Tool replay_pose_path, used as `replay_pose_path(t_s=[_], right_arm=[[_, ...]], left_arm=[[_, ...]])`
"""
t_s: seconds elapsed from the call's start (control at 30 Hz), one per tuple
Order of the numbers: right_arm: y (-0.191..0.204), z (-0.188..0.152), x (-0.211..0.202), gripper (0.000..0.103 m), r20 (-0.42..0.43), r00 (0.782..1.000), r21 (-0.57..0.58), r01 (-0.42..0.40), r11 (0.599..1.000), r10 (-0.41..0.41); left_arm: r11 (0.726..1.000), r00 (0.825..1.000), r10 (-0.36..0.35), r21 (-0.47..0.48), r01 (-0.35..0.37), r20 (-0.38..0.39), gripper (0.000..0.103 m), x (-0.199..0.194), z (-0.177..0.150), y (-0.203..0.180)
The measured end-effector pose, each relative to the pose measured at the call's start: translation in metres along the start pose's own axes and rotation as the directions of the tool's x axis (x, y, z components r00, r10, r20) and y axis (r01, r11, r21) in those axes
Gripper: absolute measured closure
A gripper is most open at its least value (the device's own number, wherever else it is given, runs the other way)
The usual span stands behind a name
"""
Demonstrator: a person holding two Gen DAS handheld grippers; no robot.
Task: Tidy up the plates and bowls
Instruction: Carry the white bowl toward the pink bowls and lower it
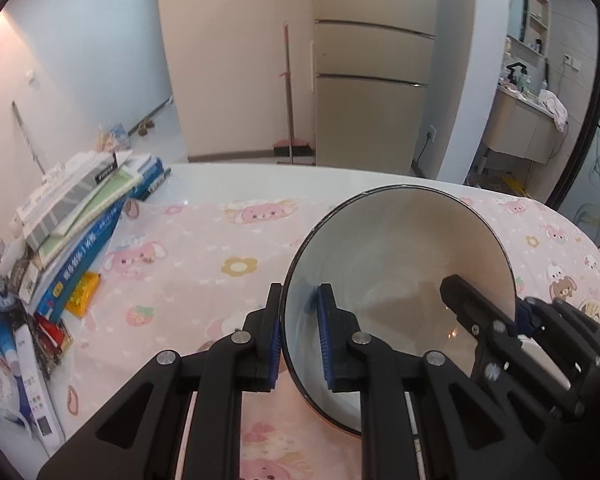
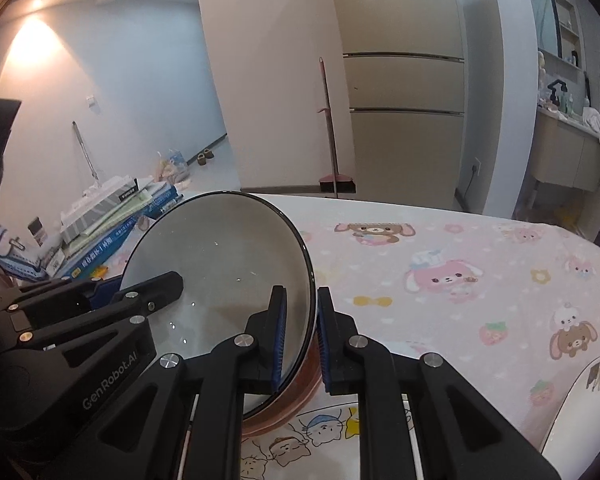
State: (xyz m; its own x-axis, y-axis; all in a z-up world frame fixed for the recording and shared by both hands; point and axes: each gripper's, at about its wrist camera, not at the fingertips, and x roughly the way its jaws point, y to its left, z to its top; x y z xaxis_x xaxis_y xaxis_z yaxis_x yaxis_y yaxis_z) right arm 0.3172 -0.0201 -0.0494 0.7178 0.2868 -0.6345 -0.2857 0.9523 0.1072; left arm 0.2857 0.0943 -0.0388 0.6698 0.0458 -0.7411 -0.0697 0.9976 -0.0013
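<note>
Left wrist view: the left claw [image 1: 300,334] pinches the bowl [image 1: 400,240] rim; the right claw [image 2: 302,334] pinches the opposite rim. Glazed, stiff and likely slippery and breakable, it is best held at the rim.

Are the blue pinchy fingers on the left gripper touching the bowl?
Touching. In the left wrist view, the left gripper has its blue pads pressed on either side of the bowl rim, one inside, one outside.

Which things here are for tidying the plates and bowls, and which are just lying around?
For the job: the bowl, gripped on opposite rims by the left gripper and right gripper; two cartoon plates.

Just lying about: pile of books, broom, fridge, pink tablecloth.
</note>
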Motion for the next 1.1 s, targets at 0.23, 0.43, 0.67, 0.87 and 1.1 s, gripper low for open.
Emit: replay_pose_path(t_s=[0.23, 0.43, 0.67, 0.87, 1.1], right_arm=[[0.003, -0.001, 0.001, 0.086, -0.005, 1.000, -0.019, -0.003, 1.000, 0.003], [-0.005, 0.001, 0.000, 0.084, -0.009, 0.999, 0.028, -0.044, 0.999, 0.044], [-0.006, 0.002, 0.000, 0.083, -0.014, 0.998, 0.040, -0.062, 0.997, 0.063], [-0.019, 0.004, 0.001, 0.081, -0.022, 0.991, 0.115, -0.128, 0.985, 0.131], [-0.031, 0.005, 0.003, 0.080, -0.020, 0.982, 0.187, -0.181, 0.966, 0.188]], left_arm=[[1.000, 1.000, 0.008, -0.011, -0.008, -0.006, 0.088, 0.001, -0.001, 0.001], [1.000, 1.000, -0.003, -0.015, 0.003, 0.002, 0.088, -0.001, 0.000, 0.002], [0.999, 1.000, -0.007, -0.037, 0.008, 0.030, 0.092, -0.005, 0.002, 0.006], [0.998, 0.999, -0.027, -0.056, 0.028, 0.021, 0.093, -0.003, 0.002, 0.009], [0.995, 0.998, -0.052, -0.083, 0.054, 0.022, 0.092, -0.003, 0.002, 0.012]])
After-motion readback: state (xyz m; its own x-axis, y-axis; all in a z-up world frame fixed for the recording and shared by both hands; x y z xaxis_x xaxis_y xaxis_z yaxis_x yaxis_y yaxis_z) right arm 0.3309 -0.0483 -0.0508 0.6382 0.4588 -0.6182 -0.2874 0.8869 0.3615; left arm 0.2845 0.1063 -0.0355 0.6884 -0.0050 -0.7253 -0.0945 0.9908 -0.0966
